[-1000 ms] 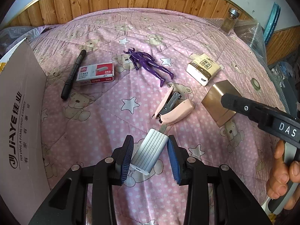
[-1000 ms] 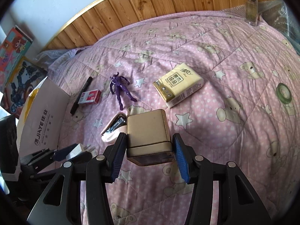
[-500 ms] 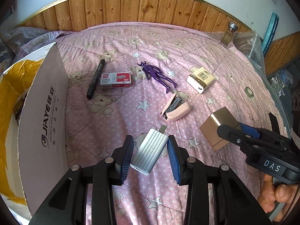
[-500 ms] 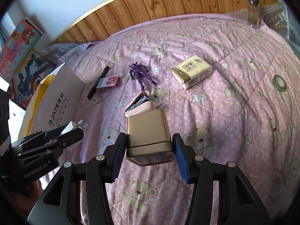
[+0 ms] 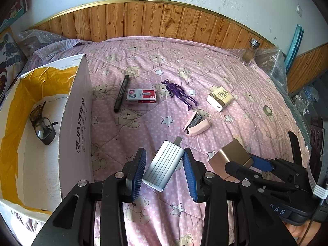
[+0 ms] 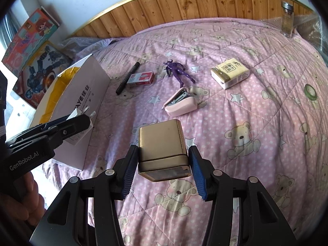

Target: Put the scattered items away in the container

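Over the pink quilt [image 5: 143, 127], left claw [image 5: 164, 167] grips a silver charger [image 5: 163, 165] (right claw [image 6: 163, 164] clamps a gold box [image 6: 162, 143]).

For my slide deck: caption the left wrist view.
Left hand-held gripper carries a silver charger toward the cardboard box.

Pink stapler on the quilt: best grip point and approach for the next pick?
Likely across the closed rounded end of the pink stapler, coming from above with the fingers on its two long flat sides. It lies on the quilt with its mouth gaping toward the black marker, so the open end gives no firm pinch. The purple figure lies close behind it, so avoid that side.
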Demonstrator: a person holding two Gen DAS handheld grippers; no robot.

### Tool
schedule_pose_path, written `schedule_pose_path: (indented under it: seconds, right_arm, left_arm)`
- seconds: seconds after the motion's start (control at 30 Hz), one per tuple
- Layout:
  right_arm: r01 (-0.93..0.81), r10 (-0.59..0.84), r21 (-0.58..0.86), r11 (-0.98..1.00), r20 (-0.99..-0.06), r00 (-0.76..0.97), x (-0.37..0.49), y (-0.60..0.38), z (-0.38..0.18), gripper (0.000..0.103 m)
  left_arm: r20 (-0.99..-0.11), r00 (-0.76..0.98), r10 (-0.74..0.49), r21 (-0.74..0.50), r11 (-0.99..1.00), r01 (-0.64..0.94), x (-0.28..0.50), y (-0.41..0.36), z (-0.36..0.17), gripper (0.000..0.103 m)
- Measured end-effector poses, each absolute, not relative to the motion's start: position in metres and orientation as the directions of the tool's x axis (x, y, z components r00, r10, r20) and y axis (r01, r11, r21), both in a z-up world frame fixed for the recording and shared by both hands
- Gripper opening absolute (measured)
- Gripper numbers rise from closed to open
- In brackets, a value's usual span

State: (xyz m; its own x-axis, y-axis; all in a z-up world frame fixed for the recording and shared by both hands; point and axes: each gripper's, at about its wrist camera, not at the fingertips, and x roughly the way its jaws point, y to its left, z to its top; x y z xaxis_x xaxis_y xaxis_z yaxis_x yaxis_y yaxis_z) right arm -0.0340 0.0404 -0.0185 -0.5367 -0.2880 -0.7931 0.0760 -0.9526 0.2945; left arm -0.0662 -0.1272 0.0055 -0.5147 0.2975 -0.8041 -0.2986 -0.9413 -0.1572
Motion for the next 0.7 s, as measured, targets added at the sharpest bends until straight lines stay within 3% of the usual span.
schedule_pose_path:
  seconds: [0.7]
  right_arm:
    - [0.192,-0.316,0.252,-0.949,-0.789,-0.527,-0.004,-0.023,0.002,0.053]
  left_arm:
    - [-0.762,-0.549,0.342,-0.225,-0.936,-0.270,-0.041,-0.171,0.026,0.038]
